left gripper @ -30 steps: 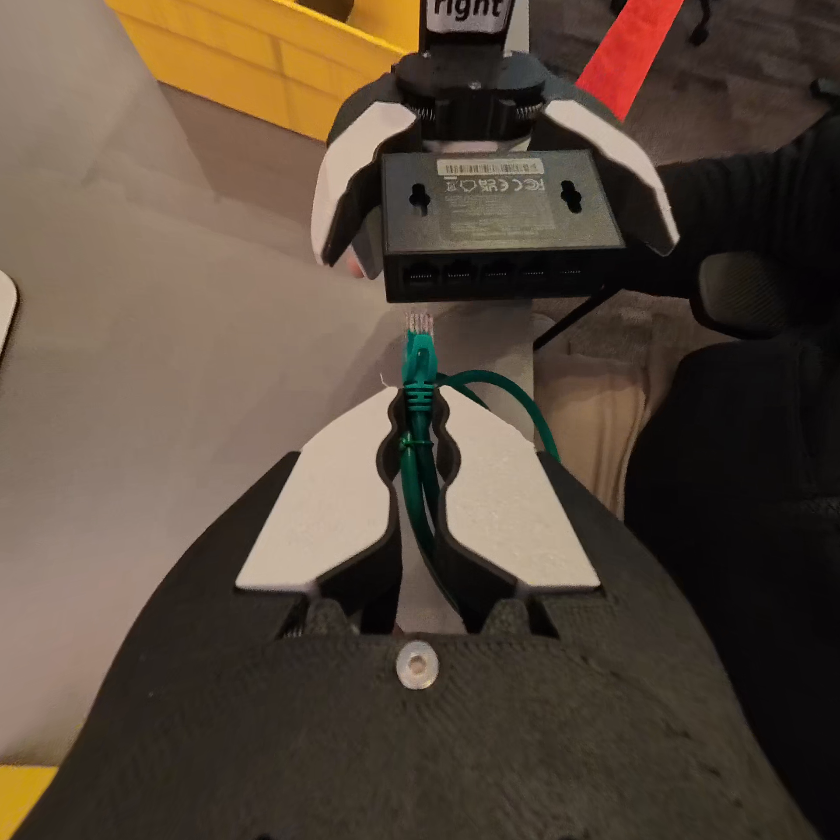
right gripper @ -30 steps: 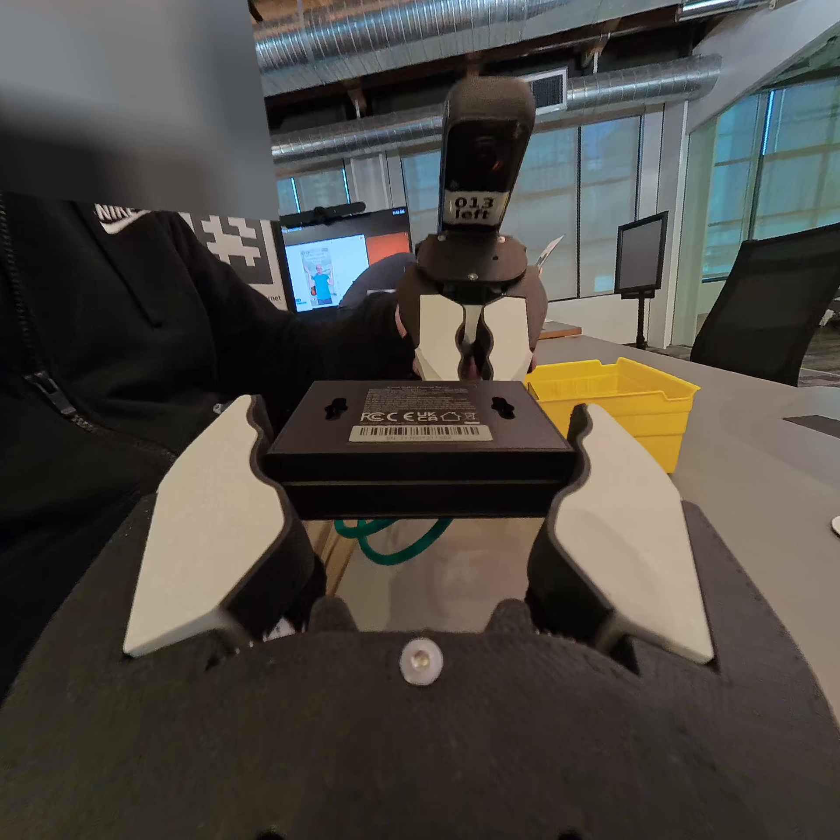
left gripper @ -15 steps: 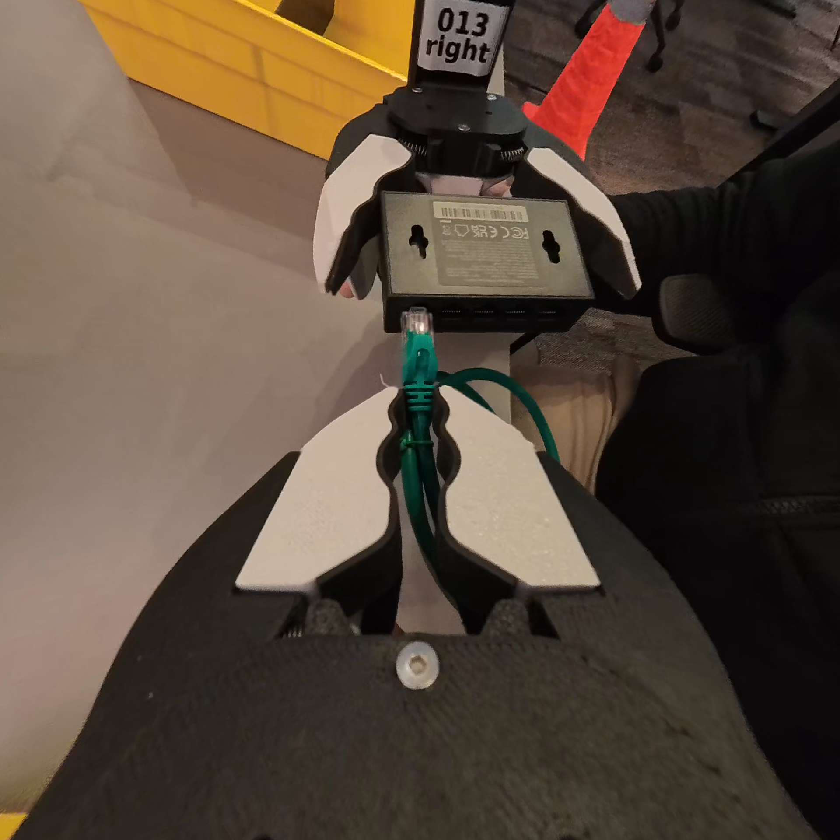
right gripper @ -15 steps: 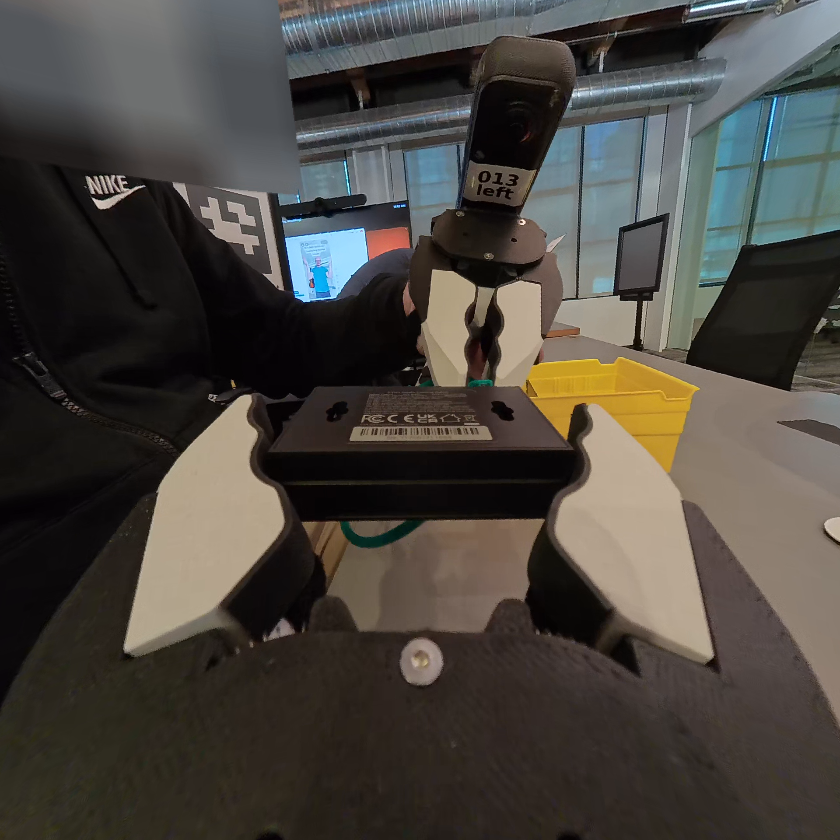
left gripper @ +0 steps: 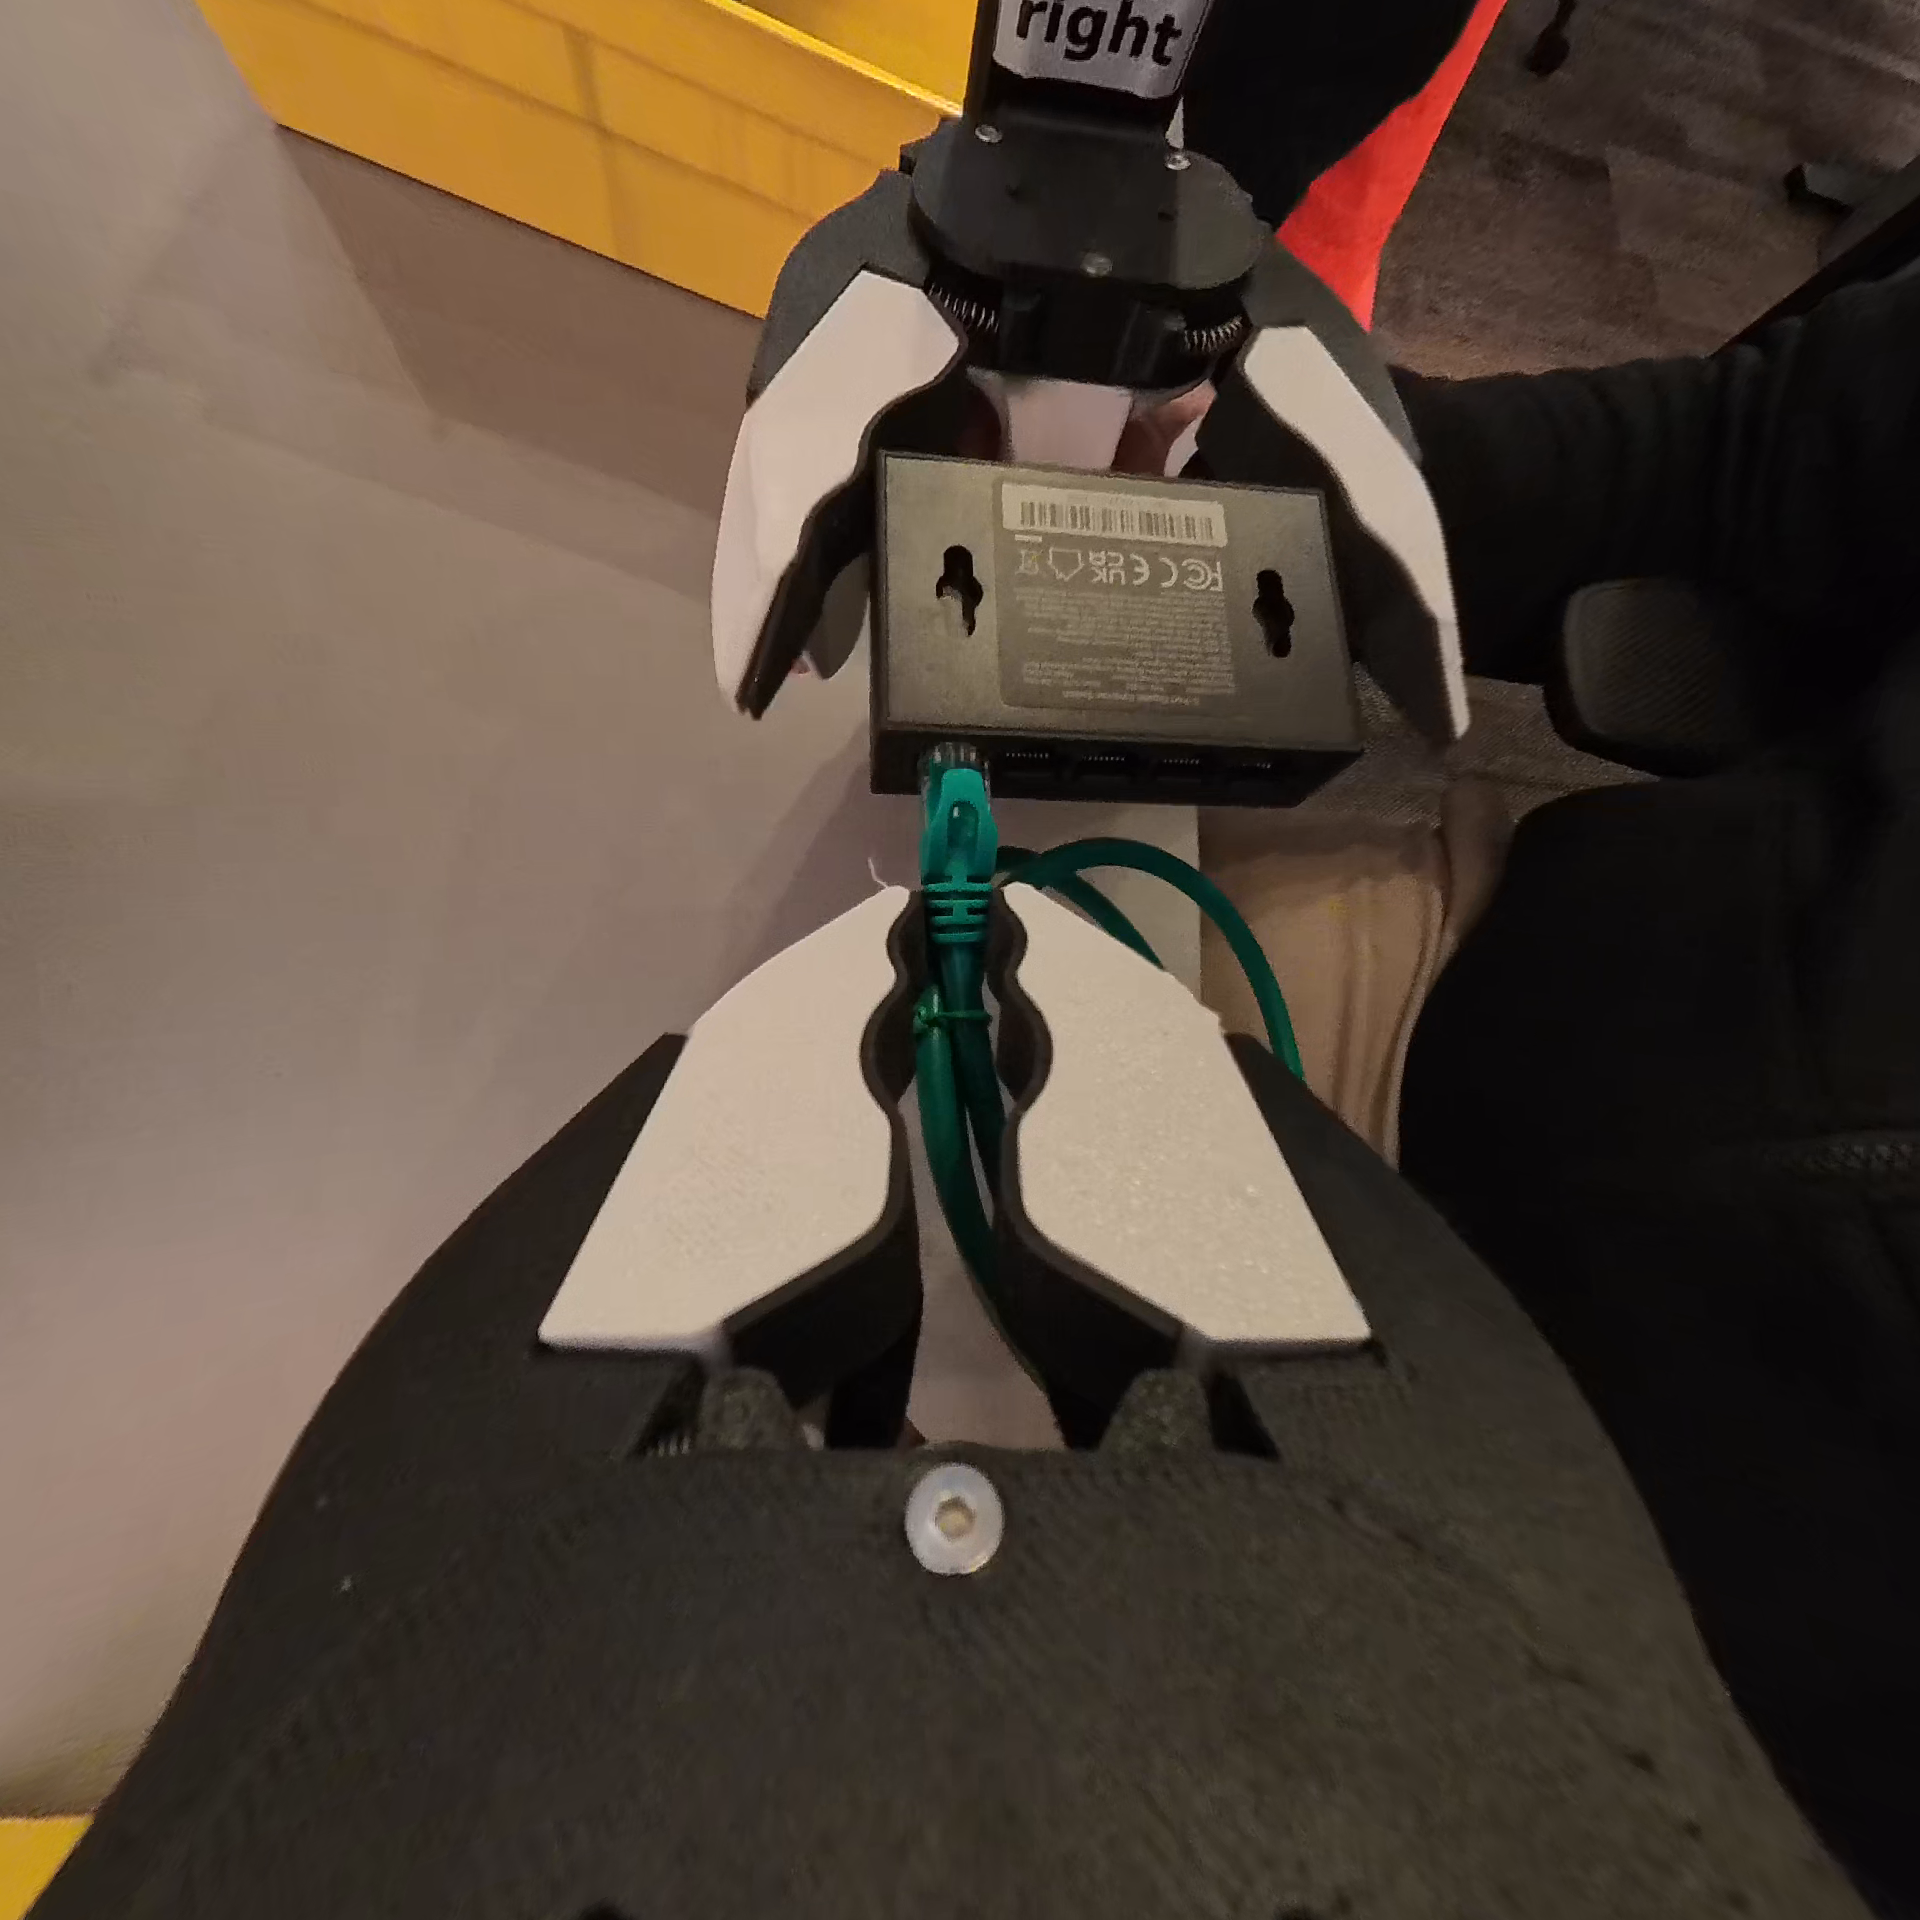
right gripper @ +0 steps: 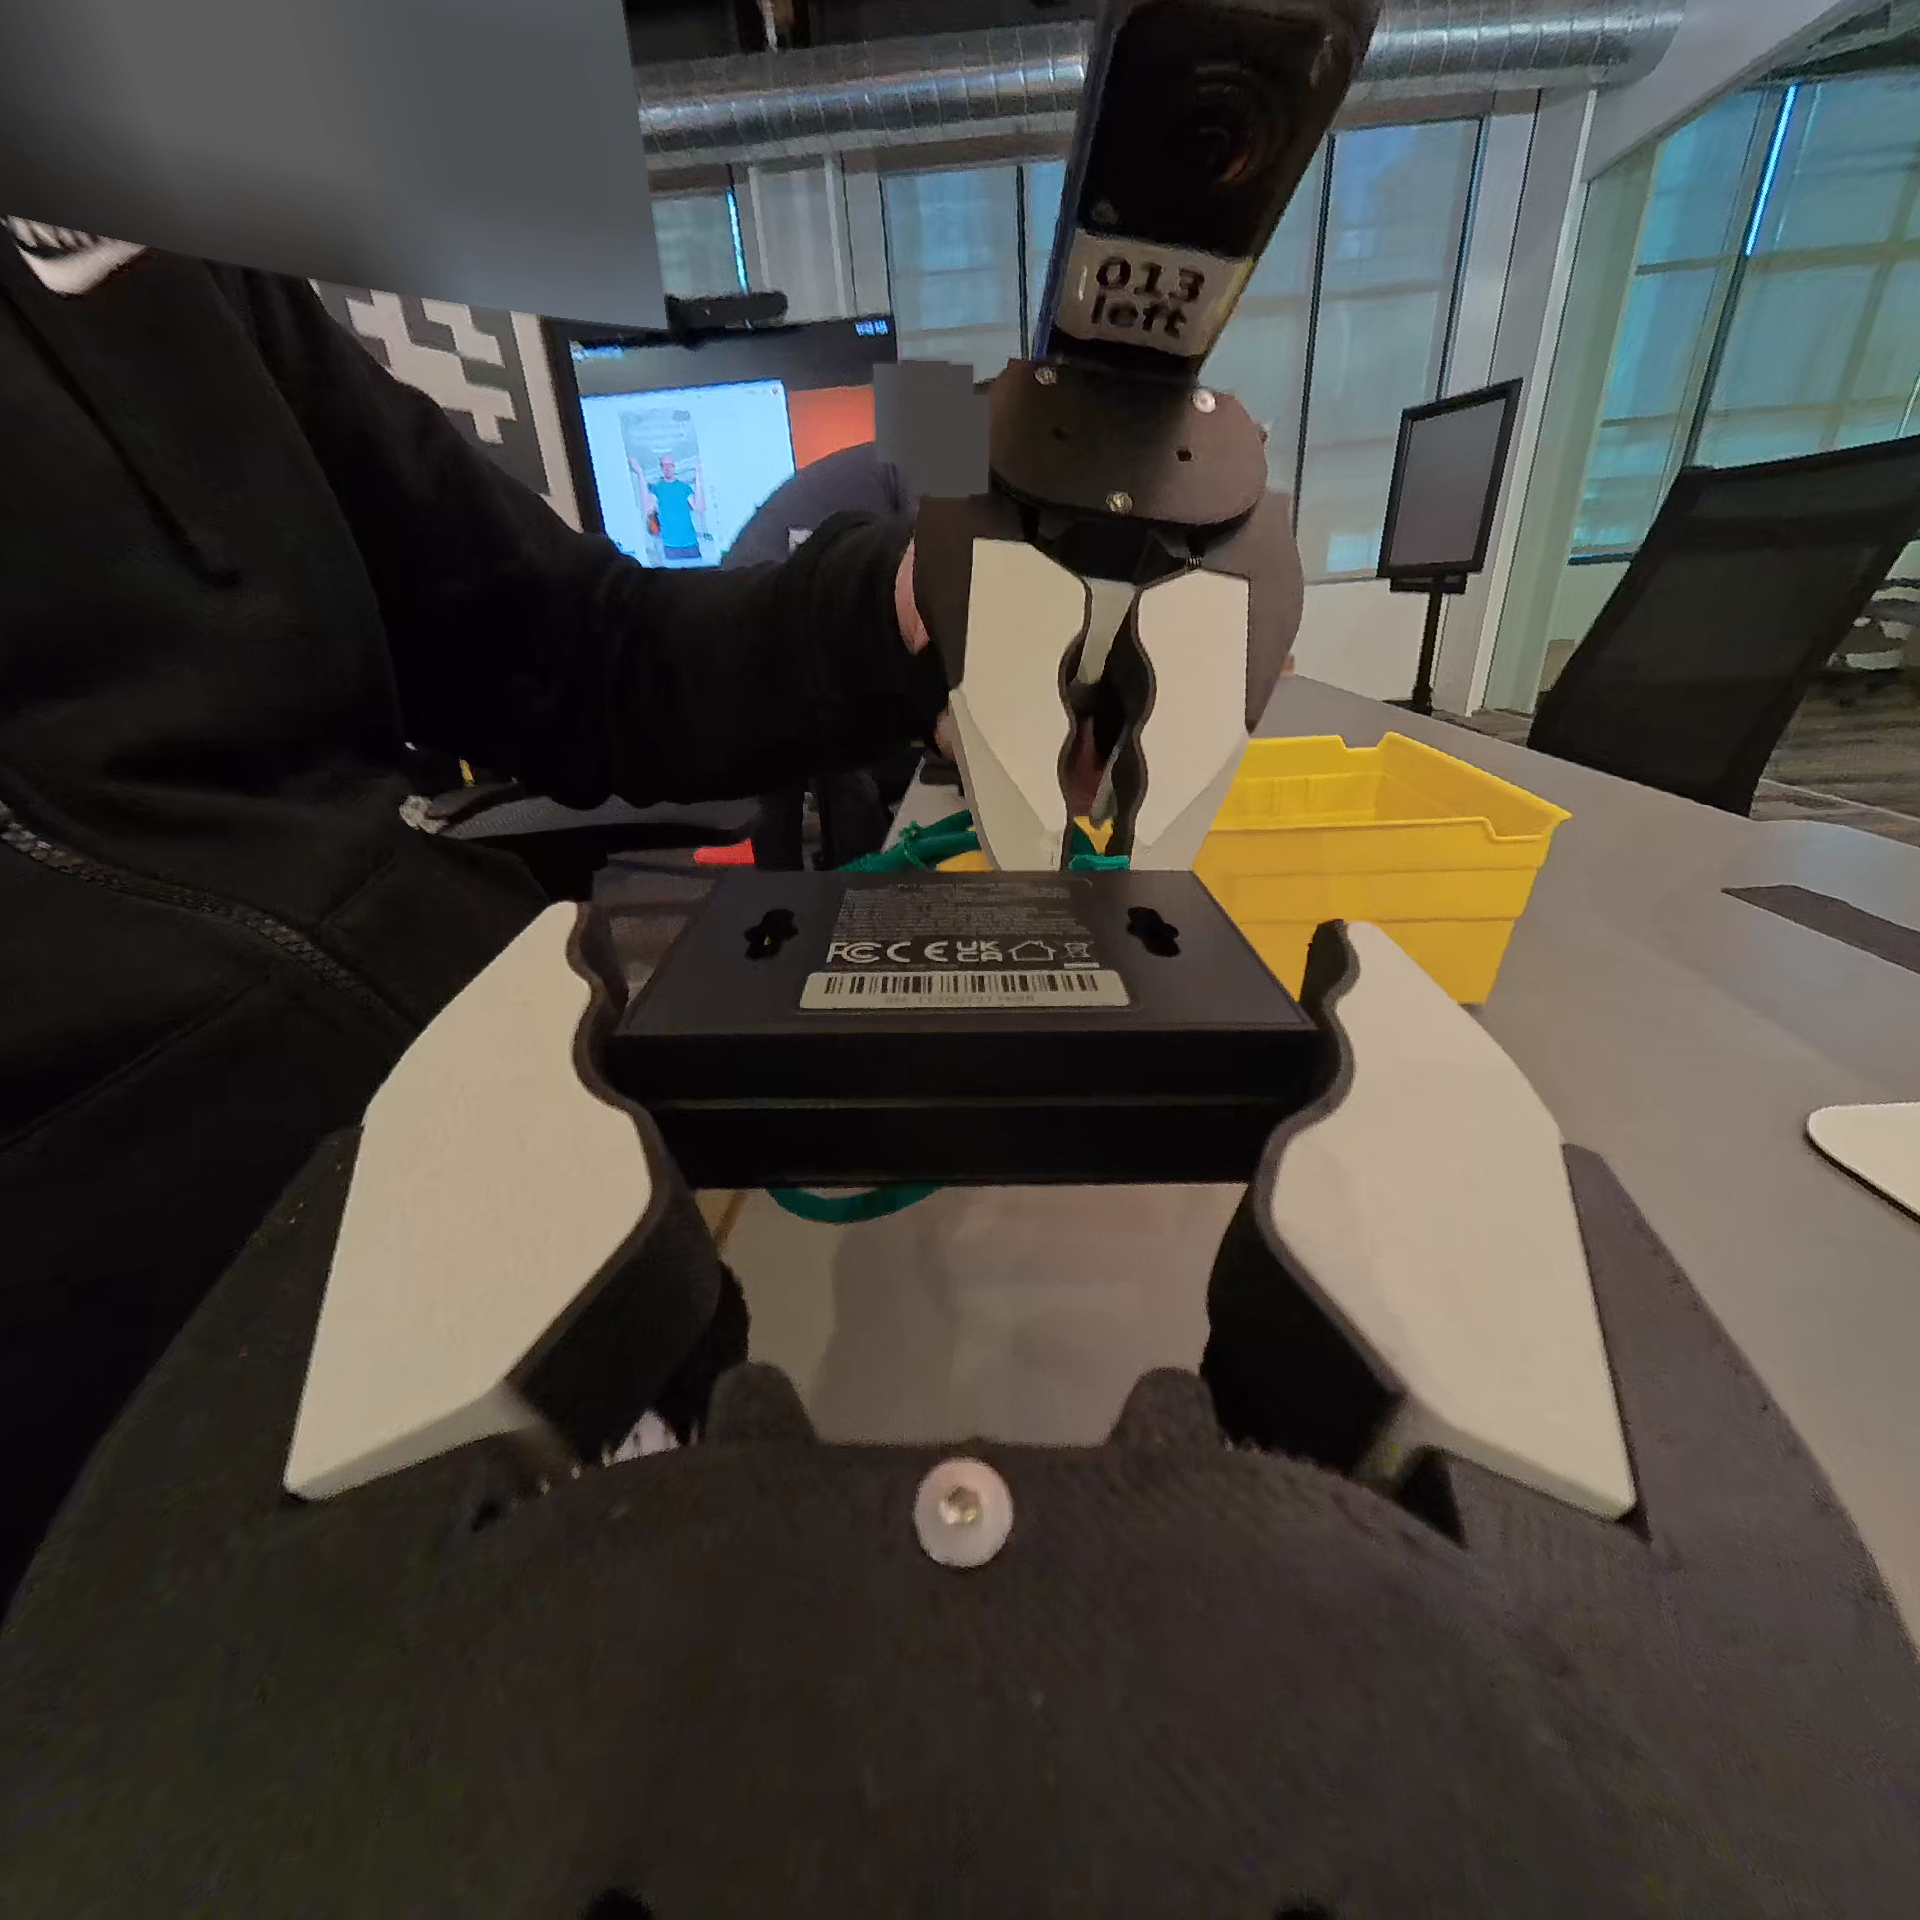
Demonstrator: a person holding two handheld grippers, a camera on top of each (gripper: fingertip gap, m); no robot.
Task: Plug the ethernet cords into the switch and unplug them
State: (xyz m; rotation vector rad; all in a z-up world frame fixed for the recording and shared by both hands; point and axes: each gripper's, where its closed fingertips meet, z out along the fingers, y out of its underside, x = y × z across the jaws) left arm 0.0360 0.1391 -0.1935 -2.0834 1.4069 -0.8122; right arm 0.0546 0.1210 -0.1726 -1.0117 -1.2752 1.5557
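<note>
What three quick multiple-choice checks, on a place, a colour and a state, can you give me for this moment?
1. Which port of the switch holds the plug, in the left wrist view?
A. leftmost
B. middle
C. rightmost

2. What colour is the ethernet cord?
A. blue
B. green
C. grey

3. How is the right hand-held gripper?
A. open, holding nothing
B. shut on the cord
C. shut on the switch

Answers:
1 A, the plug's tip sits in the end port on the left.
2 B, cord and boot are green.
3 C, its fingers press both short ends of the switch, while the left hand-held gripper grips the cord.
</note>
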